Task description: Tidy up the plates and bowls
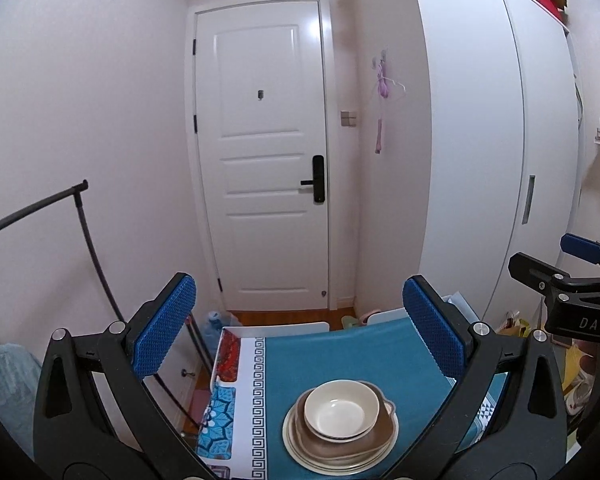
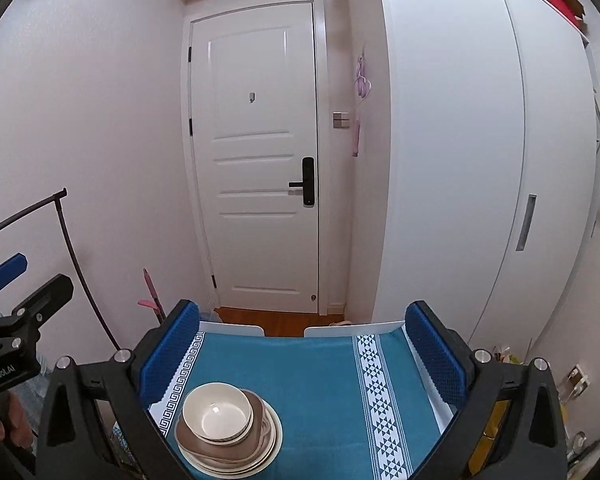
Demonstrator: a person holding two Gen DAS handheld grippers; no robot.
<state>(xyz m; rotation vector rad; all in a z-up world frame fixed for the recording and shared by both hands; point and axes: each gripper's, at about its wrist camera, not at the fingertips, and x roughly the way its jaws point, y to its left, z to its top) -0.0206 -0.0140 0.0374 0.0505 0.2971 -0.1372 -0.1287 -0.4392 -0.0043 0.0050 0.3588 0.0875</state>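
1. The stack [image 1: 340, 426] of plates and bowls sits on the near part of the table [image 1: 380, 360], on its teal cloth: a cream bowl [image 1: 341, 408] on top, a brown dish [image 1: 380, 432] under it, pale plates [image 1: 300, 450] at the bottom.
2. The left gripper [image 1: 300, 328] is spread wide and holds nothing; the stack lies below and nearer than its pads, about centred between them.
3. The right gripper [image 2: 302, 346] is equally released and empty; from it the stack lies low and to the left (so the left hand looks better lined up).
4. The stack is round, with no long axis to favour.
5. Open cloth lies to the right and far side; the table's left edge is near.
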